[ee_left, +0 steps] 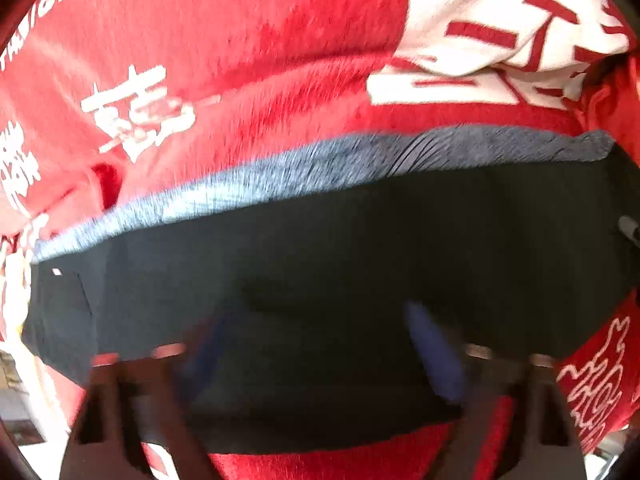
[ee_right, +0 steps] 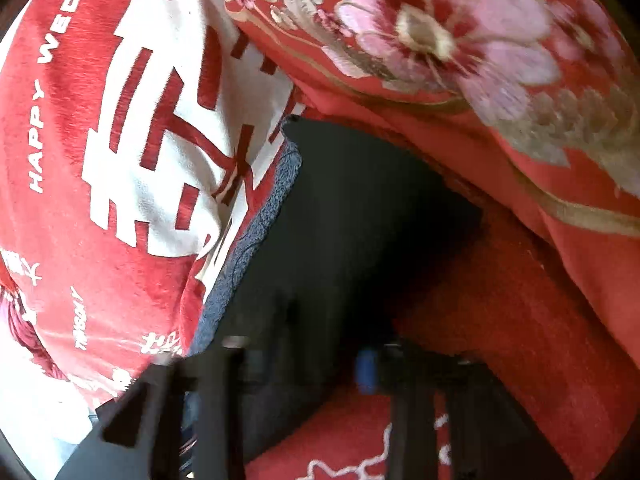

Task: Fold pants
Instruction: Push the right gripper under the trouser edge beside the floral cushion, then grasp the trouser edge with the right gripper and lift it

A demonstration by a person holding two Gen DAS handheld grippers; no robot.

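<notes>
While the black pants point(ee_left: 320, 280) lie in a layered band on the red blanket point(ee_left: 240, 40), both grippers, left point(ee_left: 320, 360) and right point(ee_right: 304, 364), hover fingers apart; folding looks partly done.

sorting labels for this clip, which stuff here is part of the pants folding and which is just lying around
Part of the job:
- black pants with grey lining
- left gripper
- right gripper

Just lying about:
- red blanket with white lettering
- red floral quilt
</notes>
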